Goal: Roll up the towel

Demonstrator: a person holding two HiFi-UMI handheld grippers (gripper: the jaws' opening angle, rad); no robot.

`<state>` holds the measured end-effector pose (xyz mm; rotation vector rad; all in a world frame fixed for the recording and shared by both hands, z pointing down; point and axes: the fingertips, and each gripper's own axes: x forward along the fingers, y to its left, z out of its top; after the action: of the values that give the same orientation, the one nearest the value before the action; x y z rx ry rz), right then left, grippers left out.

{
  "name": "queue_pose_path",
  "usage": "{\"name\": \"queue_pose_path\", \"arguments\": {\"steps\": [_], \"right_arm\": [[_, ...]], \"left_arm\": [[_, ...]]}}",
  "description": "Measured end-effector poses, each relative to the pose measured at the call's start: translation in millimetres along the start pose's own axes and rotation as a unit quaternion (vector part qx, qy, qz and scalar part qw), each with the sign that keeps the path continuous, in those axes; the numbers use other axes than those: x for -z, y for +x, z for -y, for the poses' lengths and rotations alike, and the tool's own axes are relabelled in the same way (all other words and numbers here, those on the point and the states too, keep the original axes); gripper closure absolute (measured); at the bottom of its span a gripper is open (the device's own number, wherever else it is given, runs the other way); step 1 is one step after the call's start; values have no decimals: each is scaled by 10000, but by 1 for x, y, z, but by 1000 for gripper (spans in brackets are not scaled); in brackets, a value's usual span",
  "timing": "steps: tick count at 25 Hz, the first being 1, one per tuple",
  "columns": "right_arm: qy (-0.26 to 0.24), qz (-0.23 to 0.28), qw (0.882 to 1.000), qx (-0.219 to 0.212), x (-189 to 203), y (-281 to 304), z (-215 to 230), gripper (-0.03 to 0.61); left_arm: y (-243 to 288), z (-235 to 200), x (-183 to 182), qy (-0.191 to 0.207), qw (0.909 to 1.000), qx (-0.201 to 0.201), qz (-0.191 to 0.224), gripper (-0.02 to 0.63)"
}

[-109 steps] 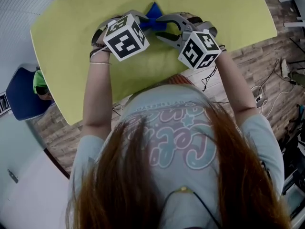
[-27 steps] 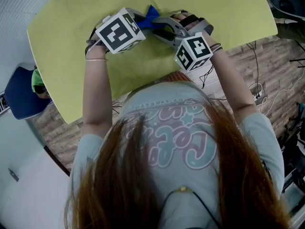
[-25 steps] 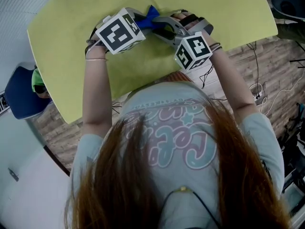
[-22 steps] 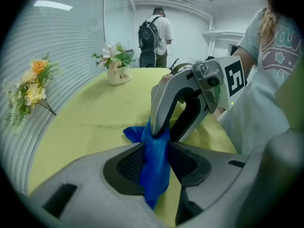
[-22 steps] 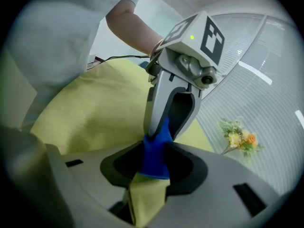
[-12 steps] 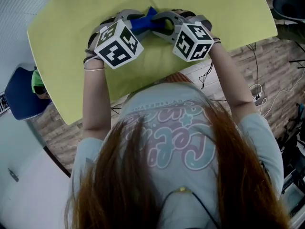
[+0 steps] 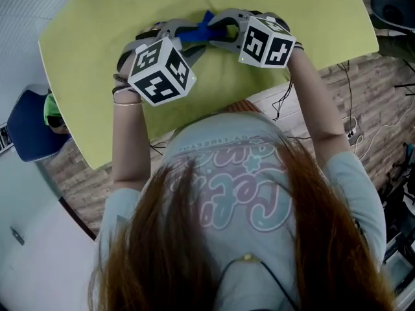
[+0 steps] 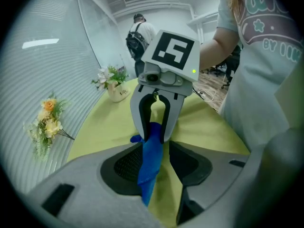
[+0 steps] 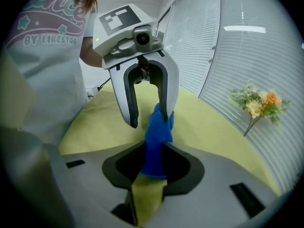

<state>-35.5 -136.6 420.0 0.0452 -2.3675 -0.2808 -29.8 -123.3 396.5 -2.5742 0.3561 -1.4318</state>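
Yellow-green cloth-covered tabletop (image 7: pixel 97 50): bare and passable left and right of the work. Centre tight: left gripper (image 9: pixel 148 120) and right gripper (image 8: pixel 153 136) nose to nose, twisted blue cloth towel (image 8: pixel 151 160) bridging them. Right jaws just closing on it. Left jaws just eased apart, towel against one jaw, gap at the other. Far end: cream vase of flowers (image 8: pixel 117 93). Blue chair seat (image 7: pixel 29 128) off the left edge.
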Motion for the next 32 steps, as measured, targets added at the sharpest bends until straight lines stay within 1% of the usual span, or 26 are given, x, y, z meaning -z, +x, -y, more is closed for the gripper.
{"name": "queue_pose_path", "arguments": {"steps": [3, 6, 9, 12, 14, 16, 20, 24, 28, 32], "right_arm": [[24, -62, 9999, -151, 0, 1, 1, 466], [175, -64, 9994, -300, 0, 1, 2, 469], [282, -38, 9987, -416, -2, 0, 4, 469], [282, -13, 9988, -410, -3, -2, 6, 467], [139, -10, 9996, -227, -4, -4, 9, 456], [-73, -25, 9999, 74, -7, -7, 13, 439], [-578, -127, 9957, 715, -13, -13, 15, 422], [-1093, -197, 9849, 1324, -16, -15, 11, 413], [-1475, -349, 9753, 1606, -9, -10, 3, 405], [-1948, -689, 9608, 1851, 0, -3, 5, 403]], "left_arm": [[12, 2, 7, 220, 9994, 7, -252, 456], [22, -6, 13, 357, 9984, -150, -408, 456], [24, -12, 14, 328, 9982, -160, -474, 459], [25, -13, 13, 174, 9987, 18, -489, 466], [25, -15, 13, -2, 9987, 137, -481, 477], [25, -18, 13, -152, 9986, 217, -456, 482], [26, -22, 14, -306, 9982, 329, -404, 485], [26, -23, 15, -420, 9976, 418, -369, 486], [28, -26, 15, -516, 9964, 555, -371, 488], [29, -29, 16, -616, 9952, 666, -368, 488]]}}
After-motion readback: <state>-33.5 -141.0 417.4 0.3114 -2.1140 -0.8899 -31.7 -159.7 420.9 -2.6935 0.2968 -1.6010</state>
